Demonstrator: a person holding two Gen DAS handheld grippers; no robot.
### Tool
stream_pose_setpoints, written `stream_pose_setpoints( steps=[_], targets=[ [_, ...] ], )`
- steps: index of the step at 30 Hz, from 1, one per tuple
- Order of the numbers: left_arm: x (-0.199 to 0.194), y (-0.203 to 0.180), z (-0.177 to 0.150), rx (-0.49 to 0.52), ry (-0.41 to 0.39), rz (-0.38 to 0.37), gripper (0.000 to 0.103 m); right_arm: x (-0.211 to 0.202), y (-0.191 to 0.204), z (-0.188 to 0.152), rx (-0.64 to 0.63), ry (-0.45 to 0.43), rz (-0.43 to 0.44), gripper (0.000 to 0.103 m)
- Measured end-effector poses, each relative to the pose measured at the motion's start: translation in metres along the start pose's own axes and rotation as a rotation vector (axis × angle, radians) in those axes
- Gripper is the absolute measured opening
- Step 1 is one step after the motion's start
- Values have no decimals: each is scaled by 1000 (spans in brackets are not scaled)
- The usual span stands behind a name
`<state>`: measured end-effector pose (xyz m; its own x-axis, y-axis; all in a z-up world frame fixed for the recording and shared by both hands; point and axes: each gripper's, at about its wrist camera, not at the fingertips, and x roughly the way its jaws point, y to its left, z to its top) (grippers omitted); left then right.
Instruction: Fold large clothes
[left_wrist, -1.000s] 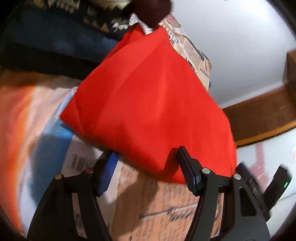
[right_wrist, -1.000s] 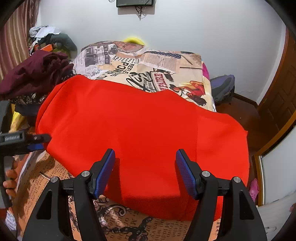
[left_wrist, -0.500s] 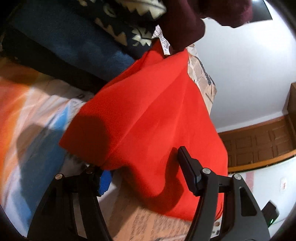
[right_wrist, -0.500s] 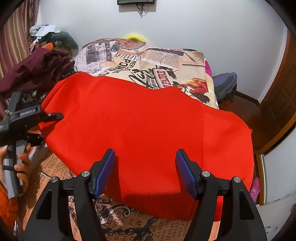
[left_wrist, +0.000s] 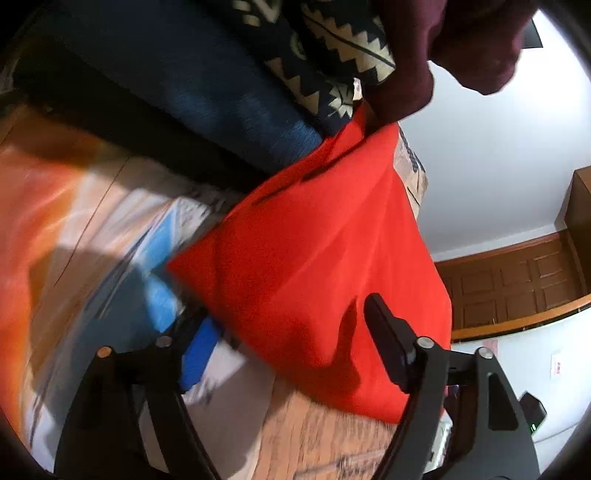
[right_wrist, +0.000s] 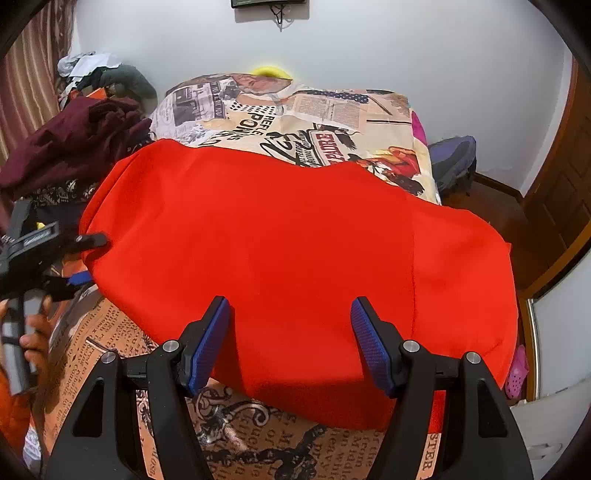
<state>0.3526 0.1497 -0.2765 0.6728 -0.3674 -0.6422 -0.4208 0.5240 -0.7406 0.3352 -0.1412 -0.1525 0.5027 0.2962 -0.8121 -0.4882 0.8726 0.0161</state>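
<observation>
Right gripper (right_wrist: 290, 341) angled down over the near edge of the red garment (right_wrist: 295, 251), jaws apart with cloth between the pads but not pinched. The garment lies folded and spread across the newspaper-print bedsheet (right_wrist: 303, 110). Left gripper (left_wrist: 291, 343) tilted down at the garment's left corner, gripped by a hand (right_wrist: 35, 332) seen at the left of the right wrist view; its jaws have just been opening and straddle the corner unclamped. A maroon clothes pile (right_wrist: 70, 144) sits beside it.
</observation>
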Motion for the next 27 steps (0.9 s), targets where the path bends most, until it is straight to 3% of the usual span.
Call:
stream_pose_setpoints(
  steps=[5, 7, 8, 9, 12, 14, 19, 24, 27],
  targets=[
    [22, -30, 15, 80, -44, 120, 76, 1, 0, 6, 5, 0, 1, 64],
    [28, -49, 17, 156, -61, 195, 44, 1, -2, 10, 16, -1, 8, 64],
    [29, -57, 16, 186, -63, 209, 37, 1, -3, 11, 23, -1, 13, 64],
    [27, -69, 15, 223, -80, 223, 22, 1, -4, 14, 30, 0, 18, 64],
    [14, -113, 5, 381, -156, 273, 16, -2, -7, 21, 50, -3, 28, 64],
    [0, -141, -1, 455, -196, 256, 15, -6, -8, 25, 63, -6, 29, 64],
    [-54, -198, -1, 535, -313, 107, 14, -18, -2, 37, 63, -12, 46, 64],
    [-109, -207, 17, 521, -355, -14, 14, -18, 26, 44, 15, -6, 108, 64],
    [-130, -203, 13, 527, -388, 5, 13, -3, 53, 44, -7, 19, 168, 64]
  ],
)
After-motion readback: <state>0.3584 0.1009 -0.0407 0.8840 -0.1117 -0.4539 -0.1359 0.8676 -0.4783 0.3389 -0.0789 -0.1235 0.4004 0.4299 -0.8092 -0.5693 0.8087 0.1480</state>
